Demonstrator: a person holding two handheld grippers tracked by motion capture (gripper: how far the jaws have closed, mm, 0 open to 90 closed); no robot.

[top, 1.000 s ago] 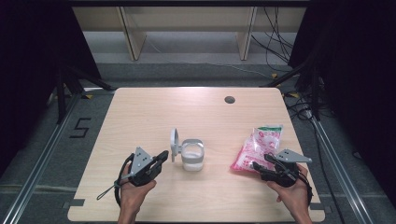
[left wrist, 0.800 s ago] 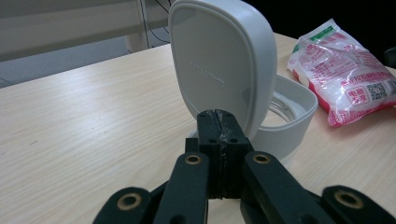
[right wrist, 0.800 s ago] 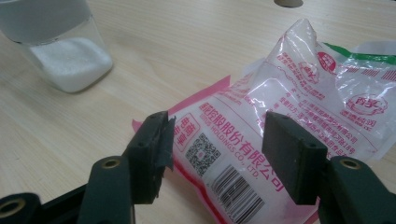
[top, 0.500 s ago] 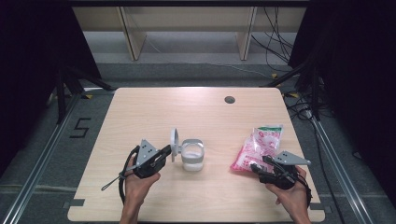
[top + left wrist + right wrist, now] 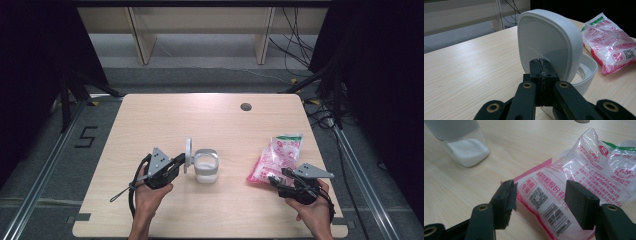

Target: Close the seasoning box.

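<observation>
A white container point(image 5: 206, 167) stands mid-table with its hinged lid point(image 5: 189, 152) raised upright on its left side. My left gripper point(image 5: 181, 160) is shut, its joined tips point(image 5: 541, 65) against the face of the lid point(image 5: 549, 37), nothing between the jaws. A clear and pink printed bag point(image 5: 277, 157) lies at the right. My right gripper point(image 5: 275, 178) is open at the bag's near corner. Its jaws point(image 5: 540, 197) stand either side of the barcode end of the bag point(image 5: 579, 170) without pressing on it. White granules show in the container's clear base point(image 5: 466, 150).
The wooden table point(image 5: 150, 120) has a round cable hole point(image 5: 245, 106) at the back right. Its near edge runs just behind both hands. Dark frames and cables stand on the floor at both sides, and a "5" mark point(image 5: 86, 136) is on the floor at the left.
My left gripper has edged a little to the right, up to the lid. The right gripper and the bag have not moved.
</observation>
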